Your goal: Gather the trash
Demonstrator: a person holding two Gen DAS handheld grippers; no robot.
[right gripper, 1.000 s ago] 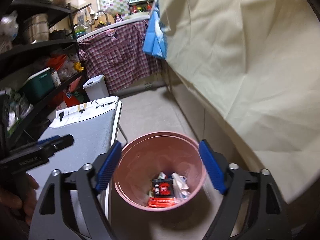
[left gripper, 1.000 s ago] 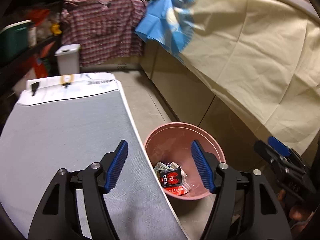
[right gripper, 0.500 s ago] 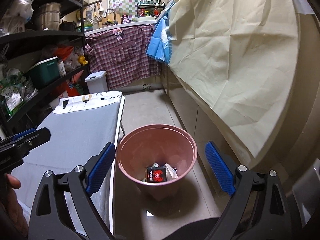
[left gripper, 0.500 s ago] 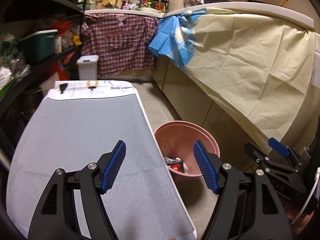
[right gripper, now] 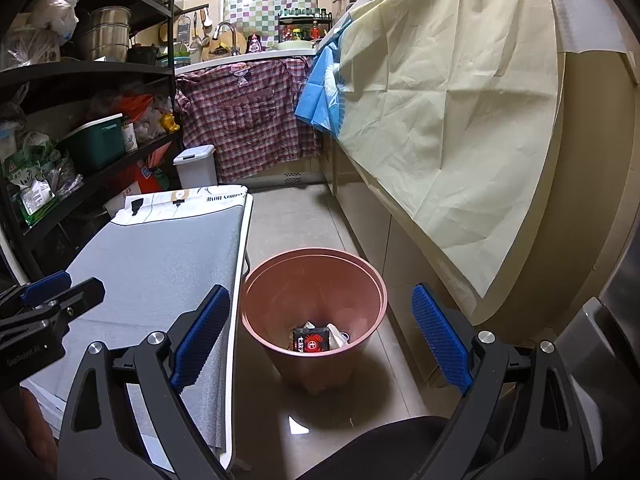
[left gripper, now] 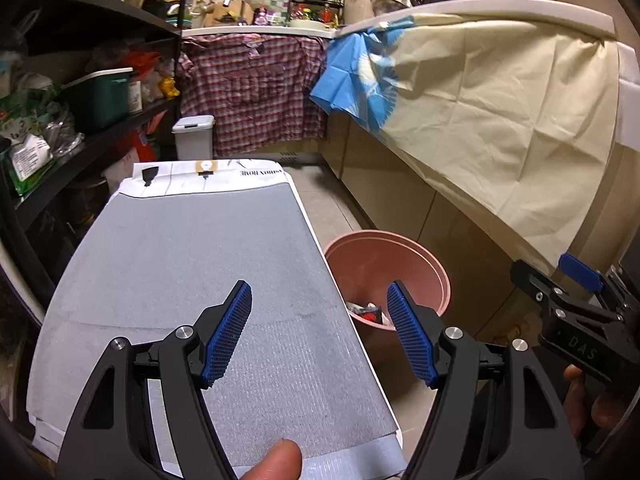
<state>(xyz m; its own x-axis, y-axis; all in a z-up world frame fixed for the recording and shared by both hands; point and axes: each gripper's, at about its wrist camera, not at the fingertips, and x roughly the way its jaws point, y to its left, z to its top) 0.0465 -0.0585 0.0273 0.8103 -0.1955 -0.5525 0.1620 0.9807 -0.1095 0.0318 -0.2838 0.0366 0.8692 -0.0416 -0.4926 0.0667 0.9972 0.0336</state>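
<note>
Pink plastic, round and tapered, the waste bin (right gripper: 314, 312) stands on the tiled floor just beside the grey cloth-covered counter (left gripper: 192, 264). At its bottom lies the collected trash (right gripper: 316, 338): a black packet with a red emblem and some crumpled white wrappers. The left claw (left gripper: 318, 334) hangs above the counter's near end with its blue-padded fingers (left gripper: 228, 330) spread apart and nothing between them. The right claw (right gripper: 320, 342) is also wide apart and empty, aimed at the bin from above. No litter shows on the counter or on the visible floor, so the collecting looks essentially done; anything left would lie outside these views.
</note>
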